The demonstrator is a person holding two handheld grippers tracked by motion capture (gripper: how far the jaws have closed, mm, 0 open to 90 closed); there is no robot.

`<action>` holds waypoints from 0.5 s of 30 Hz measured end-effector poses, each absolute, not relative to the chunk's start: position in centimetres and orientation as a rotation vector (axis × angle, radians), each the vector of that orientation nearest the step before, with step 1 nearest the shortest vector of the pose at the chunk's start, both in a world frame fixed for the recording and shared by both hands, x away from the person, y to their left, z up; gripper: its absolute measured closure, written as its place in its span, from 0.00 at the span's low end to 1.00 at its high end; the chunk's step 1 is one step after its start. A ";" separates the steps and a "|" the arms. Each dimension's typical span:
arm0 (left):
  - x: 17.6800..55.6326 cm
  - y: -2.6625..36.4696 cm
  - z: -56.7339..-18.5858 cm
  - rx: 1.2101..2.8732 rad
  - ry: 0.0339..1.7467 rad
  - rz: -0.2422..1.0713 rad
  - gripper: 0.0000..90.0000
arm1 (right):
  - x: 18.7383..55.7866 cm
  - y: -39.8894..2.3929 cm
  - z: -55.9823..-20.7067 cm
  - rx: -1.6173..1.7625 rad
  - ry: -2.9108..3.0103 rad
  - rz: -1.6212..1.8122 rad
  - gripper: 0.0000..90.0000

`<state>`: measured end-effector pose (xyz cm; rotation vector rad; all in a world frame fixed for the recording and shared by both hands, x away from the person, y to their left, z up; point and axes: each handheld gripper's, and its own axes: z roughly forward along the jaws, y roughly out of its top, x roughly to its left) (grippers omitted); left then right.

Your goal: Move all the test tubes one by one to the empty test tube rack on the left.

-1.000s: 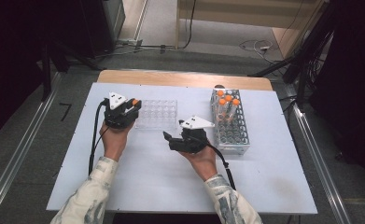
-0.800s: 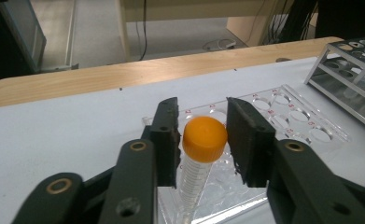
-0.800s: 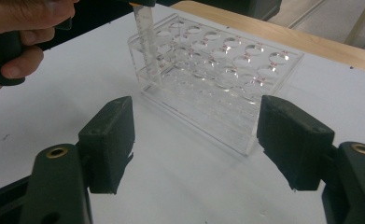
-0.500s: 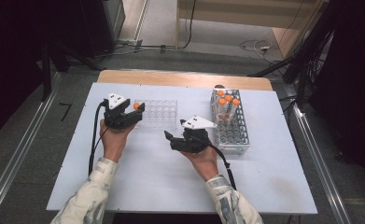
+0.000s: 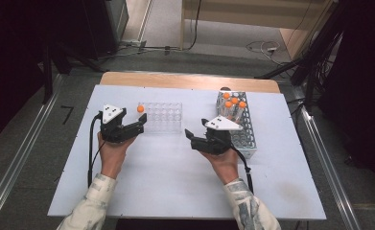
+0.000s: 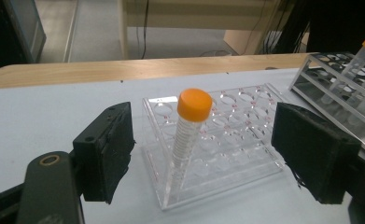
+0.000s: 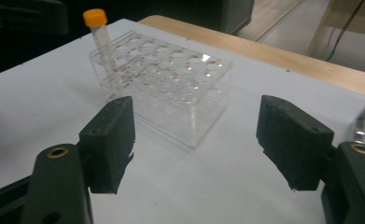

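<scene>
White table [image 5: 166, 191] with a wooden strip at its far edge sits in a dim room with cables on the floor. On it stands a clear rack [image 5: 162, 116] and, at 3 o'clock from it, a wire rack [image 5: 245, 139] that holds four more tubes with orange caps [image 5: 233, 102].

One tube [image 6: 188, 130] with an orange cap already stands in the clear rack, in a hole at the rack's corner nearest the left tool. So one tube looks moved, and the four in the wire rack look left to do.

The left tool [image 5: 138, 123] has just been opening its jaws. They stand wide apart and hold nothing. In the left gripper view the tube stands between the two jaws but a bit farther off, at 12 o'clock, and neither pad touches it.

The right tool [image 5: 191, 139] is open and empty too. It sits between the two racks, with the wire rack just beside it at 3 o'clock.
</scene>
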<state>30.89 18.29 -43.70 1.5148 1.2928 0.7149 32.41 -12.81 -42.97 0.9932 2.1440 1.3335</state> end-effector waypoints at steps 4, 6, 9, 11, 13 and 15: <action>30.5 18.4 -43.6 1.520 1.291 0.716 0.23 | 32.7 -14.8 -42.4 1.026 2.103 1.325 0.29; 30.4 18.5 -43.6 1.515 1.288 0.716 0.23 | 33.1 -16.4 -42.0 1.049 2.068 1.309 0.29; 30.3 18.5 -43.6 1.522 1.288 0.723 0.23 | 33.4 -17.6 -41.8 1.064 2.048 1.290 0.29; 30.2 18.6 -43.8 1.528 1.291 0.720 0.23 | 33.8 -18.6 -41.9 1.081 2.033 1.270 0.29; 30.2 18.7 -44.0 1.533 1.297 0.718 0.23 | 34.1 -19.6 -41.9 1.098 2.021 1.247 0.29; 30.2 18.9 -44.2 1.542 1.307 0.719 0.23 | 34.4 -20.6 -41.9 1.115 2.004 1.237 0.30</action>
